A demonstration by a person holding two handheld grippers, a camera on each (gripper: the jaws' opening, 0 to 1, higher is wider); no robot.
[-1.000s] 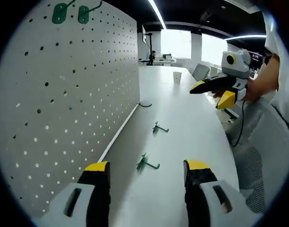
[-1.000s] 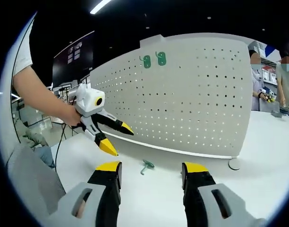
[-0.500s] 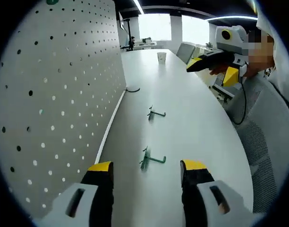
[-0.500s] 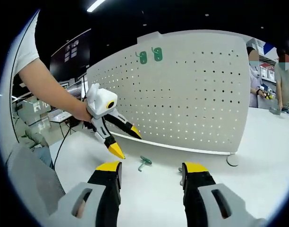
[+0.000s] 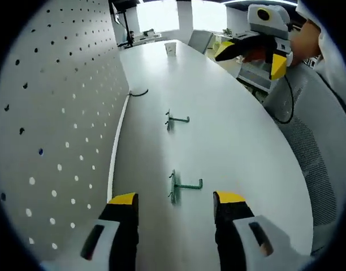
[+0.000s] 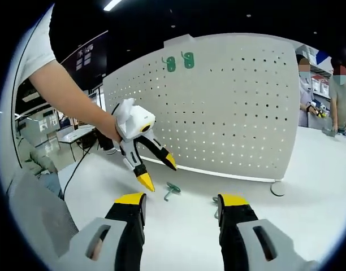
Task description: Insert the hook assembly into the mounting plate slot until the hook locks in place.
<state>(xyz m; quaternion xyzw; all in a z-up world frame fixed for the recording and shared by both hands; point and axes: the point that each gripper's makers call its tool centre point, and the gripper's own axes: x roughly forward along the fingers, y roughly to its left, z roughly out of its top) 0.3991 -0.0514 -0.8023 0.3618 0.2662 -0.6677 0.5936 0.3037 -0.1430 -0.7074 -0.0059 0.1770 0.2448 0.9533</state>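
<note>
Left gripper view looks along a white table [image 5: 235, 141] beside an upright pegboard [image 5: 48, 113]. The left gripper [image 5: 176, 206] hovers low over the table with its jaws apart and nothing between them. A green hook [image 5: 182, 186] lies flat on the table just ahead of the jaw tips, roughly between them. A second hook [image 5: 174, 119] lies farther along, well apart from the first. The right gripper [image 5: 252, 48] hangs above the table's far side, held by a hand [image 5: 306, 39], jaws apart.

Right gripper view faces the pegboard [image 6: 229, 107], where two green plates [image 6: 179, 61] sit near its top edge. The right gripper [image 6: 181, 203] has its jaws apart and empty. The left gripper [image 6: 159, 171] points down at the near hook [image 6: 172, 190], jaws spread just beside it, not touching.
</note>
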